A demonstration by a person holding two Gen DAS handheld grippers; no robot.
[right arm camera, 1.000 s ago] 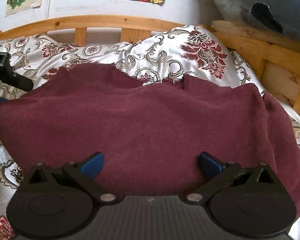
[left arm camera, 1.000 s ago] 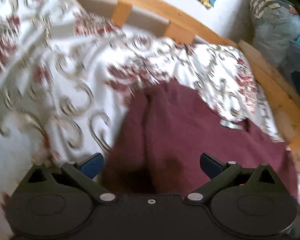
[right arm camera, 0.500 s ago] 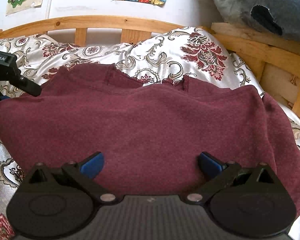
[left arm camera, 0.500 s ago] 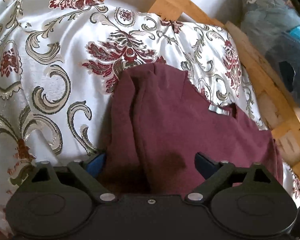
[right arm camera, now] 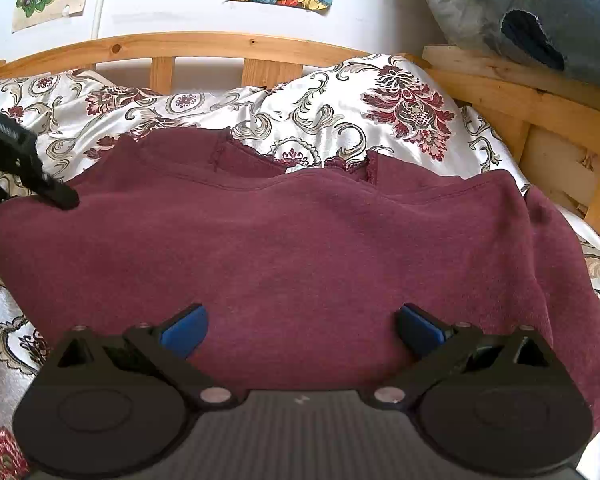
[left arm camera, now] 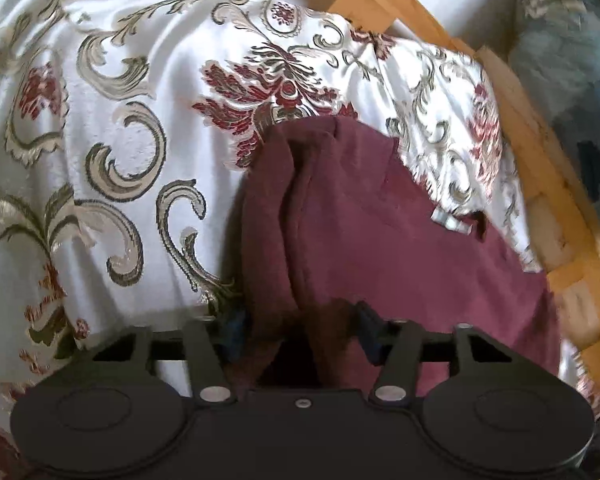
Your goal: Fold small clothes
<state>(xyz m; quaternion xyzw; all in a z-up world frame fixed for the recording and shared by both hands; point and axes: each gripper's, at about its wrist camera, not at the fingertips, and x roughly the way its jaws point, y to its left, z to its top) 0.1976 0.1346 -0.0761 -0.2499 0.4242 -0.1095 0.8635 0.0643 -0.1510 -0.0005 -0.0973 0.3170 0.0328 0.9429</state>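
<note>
2 grippers are working 1 maroon garment (right arm camera: pixel 300 248) here, and it is lying spread across the patterned bedspread (left arm camera: pixel 112 128), its far hem reaching toward the wooden headboard (right arm camera: pixel 204 46) edge of the bed. The left gripper (left arm camera: pixel 300 332) is closing right now on a bunched fold at the garment's left end, cloth sitting between its jaws. The right gripper (right arm camera: pixel 300 328) is hovering spread wide over the near edge, pinching nothing. This knit is looking soft, light and floppy, so it is likely going to sag and crease wherever it is lifted. Best hold, I reckon: a doubled hem or corner, not the flat middle, where the fingers would only skid over the cloth.
</note>
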